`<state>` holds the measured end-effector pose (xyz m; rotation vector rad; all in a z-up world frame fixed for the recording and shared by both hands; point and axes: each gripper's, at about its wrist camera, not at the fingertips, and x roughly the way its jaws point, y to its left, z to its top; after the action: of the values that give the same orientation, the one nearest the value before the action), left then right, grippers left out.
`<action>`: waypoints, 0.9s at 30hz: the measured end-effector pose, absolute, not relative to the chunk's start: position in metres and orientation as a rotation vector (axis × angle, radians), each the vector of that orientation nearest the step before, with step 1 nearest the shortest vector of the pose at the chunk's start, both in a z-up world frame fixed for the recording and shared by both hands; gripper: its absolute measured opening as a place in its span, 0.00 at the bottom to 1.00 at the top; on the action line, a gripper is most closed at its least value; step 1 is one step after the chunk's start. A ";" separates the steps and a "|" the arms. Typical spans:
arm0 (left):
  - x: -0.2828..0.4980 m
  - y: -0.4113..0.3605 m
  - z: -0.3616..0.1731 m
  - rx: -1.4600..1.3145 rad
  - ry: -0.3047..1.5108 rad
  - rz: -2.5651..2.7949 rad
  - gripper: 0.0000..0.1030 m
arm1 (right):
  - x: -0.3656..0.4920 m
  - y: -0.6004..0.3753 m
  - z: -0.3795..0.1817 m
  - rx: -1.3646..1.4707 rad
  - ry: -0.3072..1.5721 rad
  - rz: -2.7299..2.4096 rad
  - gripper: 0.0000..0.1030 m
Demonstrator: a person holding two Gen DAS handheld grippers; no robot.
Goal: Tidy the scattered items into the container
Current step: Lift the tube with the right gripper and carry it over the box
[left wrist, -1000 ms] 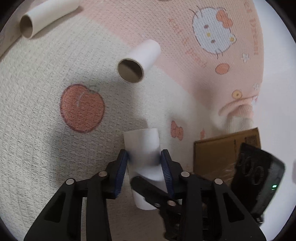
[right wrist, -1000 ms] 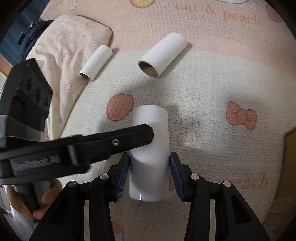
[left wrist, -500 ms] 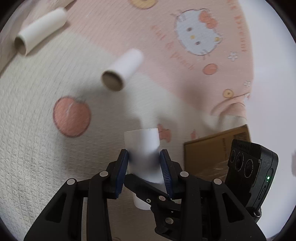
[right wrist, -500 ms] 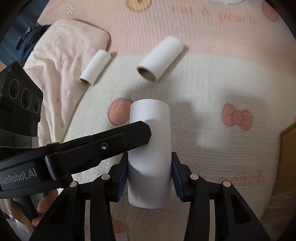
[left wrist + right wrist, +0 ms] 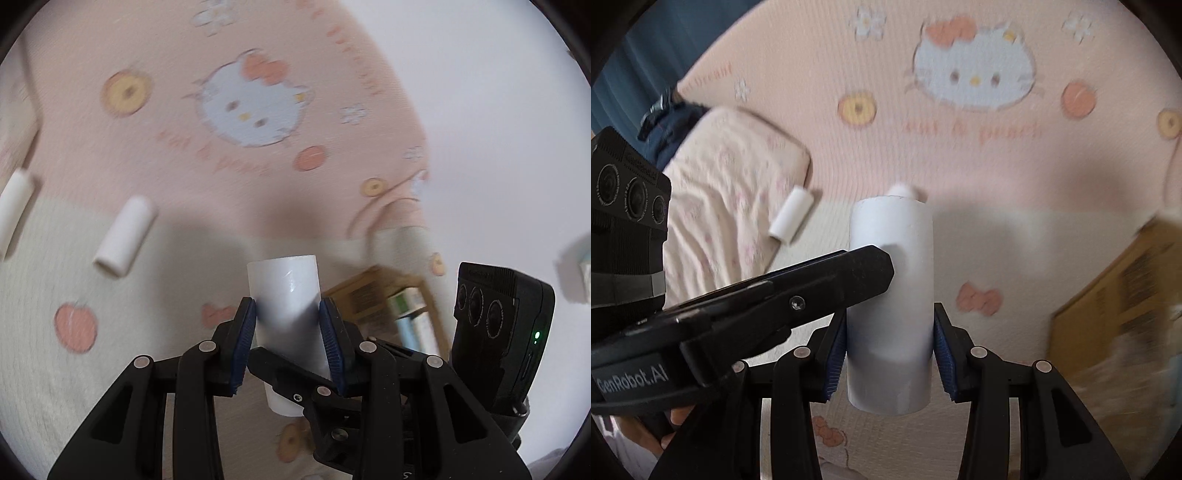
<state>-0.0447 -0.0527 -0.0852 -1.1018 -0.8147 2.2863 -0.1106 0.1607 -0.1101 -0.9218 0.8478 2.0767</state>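
Loose tubes (image 5: pixel 123 236) beside pillow (image 5: pixel 727 206), box (image 5: pixel 1123 295).

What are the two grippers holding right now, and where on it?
One white cardboard tube: the right gripper clamps its lower half, the left gripper its middle, from the side.

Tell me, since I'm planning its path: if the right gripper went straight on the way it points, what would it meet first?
Likely the loose tube lying on the mat, peeking out just past the held tube in the right gripper. Depth is unclear; it might reach bare mat instead.
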 end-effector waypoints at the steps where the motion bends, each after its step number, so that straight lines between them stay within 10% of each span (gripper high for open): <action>1: -0.049 -0.049 -0.079 -1.094 -0.805 2.273 0.38 | -0.106 0.161 -0.101 -0.914 0.813 2.072 0.39; 27: -0.116 0.143 -0.031 -1.195 -0.447 1.851 0.35 | 0.073 0.214 -0.054 -0.805 1.014 1.748 0.39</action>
<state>-0.1163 0.1434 -0.0310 -1.1950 -0.4473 1.8512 0.0726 0.2144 -0.0537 -0.8049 1.0145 1.7485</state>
